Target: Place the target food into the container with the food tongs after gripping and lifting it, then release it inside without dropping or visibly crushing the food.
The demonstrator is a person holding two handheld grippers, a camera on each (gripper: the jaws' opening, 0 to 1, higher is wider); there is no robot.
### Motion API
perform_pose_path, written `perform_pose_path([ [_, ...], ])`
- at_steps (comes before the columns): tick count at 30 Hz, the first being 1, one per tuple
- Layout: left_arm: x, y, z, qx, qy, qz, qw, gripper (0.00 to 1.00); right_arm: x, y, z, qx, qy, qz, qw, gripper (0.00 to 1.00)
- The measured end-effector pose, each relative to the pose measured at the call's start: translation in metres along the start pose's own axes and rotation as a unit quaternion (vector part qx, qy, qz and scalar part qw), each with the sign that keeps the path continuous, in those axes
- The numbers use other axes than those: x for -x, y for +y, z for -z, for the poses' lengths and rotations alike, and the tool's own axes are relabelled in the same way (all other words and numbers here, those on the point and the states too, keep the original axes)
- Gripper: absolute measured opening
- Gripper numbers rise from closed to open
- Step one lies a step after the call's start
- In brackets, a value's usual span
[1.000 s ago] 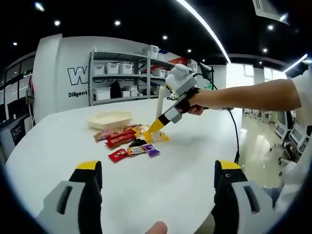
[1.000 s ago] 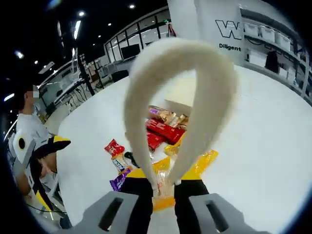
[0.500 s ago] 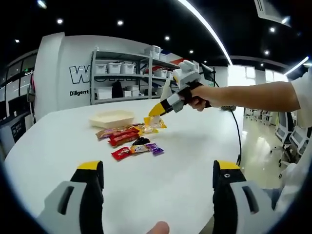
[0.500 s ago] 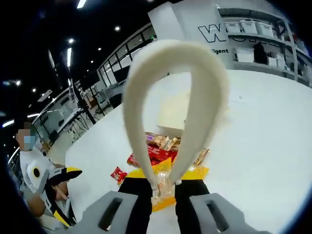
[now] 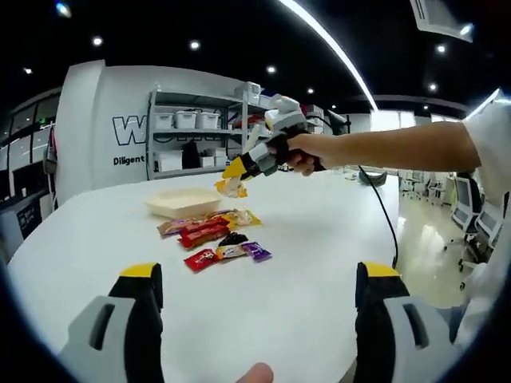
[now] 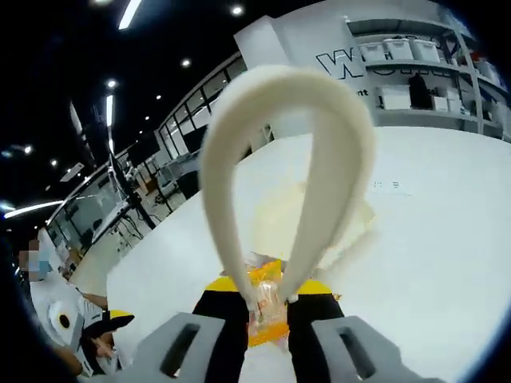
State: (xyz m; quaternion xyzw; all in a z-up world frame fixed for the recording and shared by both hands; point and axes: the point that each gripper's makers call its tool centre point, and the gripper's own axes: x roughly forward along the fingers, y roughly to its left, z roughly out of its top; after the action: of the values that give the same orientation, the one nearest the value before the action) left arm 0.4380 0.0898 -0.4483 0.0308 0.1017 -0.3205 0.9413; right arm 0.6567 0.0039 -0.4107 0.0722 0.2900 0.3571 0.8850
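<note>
The right gripper [image 6: 267, 307] is squeezing cream looped plastic tongs [image 6: 287, 152], whose tips are clamped on a small orange-wrapped snack [image 5: 231, 187], hanging above the white table [image 5: 319, 263] just right of the shallow cream tray [image 5: 181, 201]. The left gripper [image 5: 267, 307] is hovering, jaws spread, nearer.

I see my left gripper [image 5: 254, 319] low down at six o'clock in the left gripper view. Its two jaws stand far apart, with yellow tips, and nothing sits between them.

My right arm [image 5: 391, 149] comes in from three o'clock in that view, stretched out almost straight toward eleven o'clock. My right hand [image 5: 299, 153] is wrapped around the right gripper [image 5: 236, 169], which points down toward eight o'clock.

In the right gripper view, the right gripper [image 6: 268, 299] has its jaws squeezed close together at six o'clock, pinching something between them.
</note>
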Motion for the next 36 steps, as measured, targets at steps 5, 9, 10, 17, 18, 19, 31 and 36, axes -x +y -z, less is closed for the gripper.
perform_pose_path([
  [5, 0.001, 0.005, -0.008, 0.005, -0.013, -0.009, 0.9999, 0.99, -0.015, -0.009, -0.010, 0.002, -0.007, 0.012, 0.9999, 0.11],
  [9, 0.000, 0.011, -0.011, 0.027, -0.021, -0.013, 0.9993, 0.99, -0.028, -0.015, -0.015, 0.002, -0.014, 0.014, 0.9998, 0.11],
  [10, 0.000, 0.013, -0.011, 0.030, -0.020, -0.015, 0.9992, 0.99, -0.030, -0.015, -0.015, 0.000, -0.014, 0.012, 0.9998, 0.12],
  [17, -0.002, 0.021, -0.002, 0.021, -0.001, -0.021, 0.9995, 0.99, -0.046, -0.021, -0.022, 0.004, -0.021, 0.018, 0.9996, 0.12],
  [18, -0.003, 0.020, -0.002, 0.018, 0.000, -0.020, 0.9996, 0.99, -0.049, -0.025, -0.025, 0.002, -0.023, 0.022, 0.9995, 0.12],
  [19, -0.003, 0.019, -0.002, 0.014, 0.001, -0.020, 0.9997, 0.99, -0.052, -0.026, -0.025, 0.001, -0.023, 0.020, 0.9995, 0.12],
  [31, -0.002, 0.016, -0.020, -0.007, -0.007, -0.013, 0.9999, 0.96, -0.080, -0.043, -0.023, 0.020, -0.018, 0.046, 0.9986, 0.13],
  [36, -0.003, 0.022, -0.015, -0.009, 0.001, -0.012, 0.9999, 0.91, -0.088, -0.042, -0.022, 0.049, -0.020, 0.049, 0.9974, 0.14],
])
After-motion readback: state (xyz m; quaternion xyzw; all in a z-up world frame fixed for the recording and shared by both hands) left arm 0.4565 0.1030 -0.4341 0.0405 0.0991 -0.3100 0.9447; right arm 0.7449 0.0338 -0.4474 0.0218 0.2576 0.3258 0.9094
